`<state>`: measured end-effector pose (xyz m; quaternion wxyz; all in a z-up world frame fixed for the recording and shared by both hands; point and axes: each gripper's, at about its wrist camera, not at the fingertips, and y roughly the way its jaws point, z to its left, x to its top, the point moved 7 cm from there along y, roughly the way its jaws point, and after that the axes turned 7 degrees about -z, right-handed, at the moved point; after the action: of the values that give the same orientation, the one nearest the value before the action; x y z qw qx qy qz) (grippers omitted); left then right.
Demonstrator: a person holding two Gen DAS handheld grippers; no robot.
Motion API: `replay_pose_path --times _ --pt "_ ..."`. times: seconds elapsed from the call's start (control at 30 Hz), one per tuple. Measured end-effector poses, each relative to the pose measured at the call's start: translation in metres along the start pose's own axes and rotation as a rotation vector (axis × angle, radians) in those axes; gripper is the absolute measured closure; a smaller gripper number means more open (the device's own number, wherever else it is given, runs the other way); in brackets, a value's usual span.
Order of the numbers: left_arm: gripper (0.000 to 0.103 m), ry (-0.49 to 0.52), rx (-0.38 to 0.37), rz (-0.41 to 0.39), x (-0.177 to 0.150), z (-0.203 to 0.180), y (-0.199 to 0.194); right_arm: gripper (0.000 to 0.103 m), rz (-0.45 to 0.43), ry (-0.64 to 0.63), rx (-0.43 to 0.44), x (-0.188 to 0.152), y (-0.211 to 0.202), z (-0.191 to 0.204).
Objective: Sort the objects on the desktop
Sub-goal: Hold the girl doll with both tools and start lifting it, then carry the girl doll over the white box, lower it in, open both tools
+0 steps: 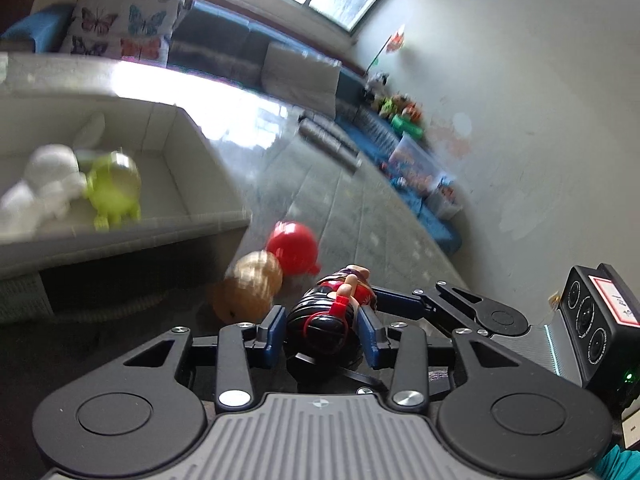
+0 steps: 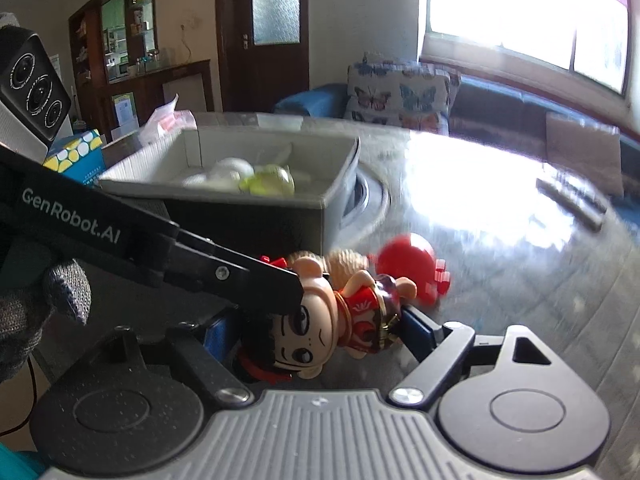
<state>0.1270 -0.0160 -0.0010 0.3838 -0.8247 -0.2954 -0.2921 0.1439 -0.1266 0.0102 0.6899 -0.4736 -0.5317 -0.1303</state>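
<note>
A small doll [image 1: 324,332] with black hair and a red dress is held above the glossy table [image 2: 520,288]. My left gripper [image 1: 321,316] is shut on its head, a blue pad on each side. In the right wrist view the doll [image 2: 352,304] lies lengthwise between my right gripper's [image 2: 316,328] widely spread pads, head at one and feet at the other, and both pads touch it. The left gripper's black finger [image 2: 260,280] covers part of the head. A round red toy [image 1: 292,246] and a tan ribbed toy [image 1: 250,286] rest on the table just beyond.
A grey open box [image 1: 120,232] stands to the left and holds a lime-green toy [image 1: 114,188] and a white toy [image 1: 44,184]. A blue patterned carton [image 2: 76,156] sits behind the box. A grey-gloved hand [image 2: 24,320] grips the left tool. A sofa with a butterfly cushion [image 2: 396,92] lies beyond.
</note>
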Motion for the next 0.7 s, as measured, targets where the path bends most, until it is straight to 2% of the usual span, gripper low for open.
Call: replay_pose_path --times 0.3,0.5,0.7 --pt "0.061 0.009 0.048 -0.173 0.057 0.016 -0.045 0.017 -0.105 -0.137 0.062 0.075 0.018 0.028" --pt "0.061 -0.056 0.111 -0.236 0.087 0.062 -0.067 0.017 -0.110 -0.206 0.132 0.109 0.057 0.056" --pt "0.061 -0.149 0.180 -0.261 0.104 0.119 -0.078 0.017 -0.072 -0.226 0.213 0.125 0.108 0.085"
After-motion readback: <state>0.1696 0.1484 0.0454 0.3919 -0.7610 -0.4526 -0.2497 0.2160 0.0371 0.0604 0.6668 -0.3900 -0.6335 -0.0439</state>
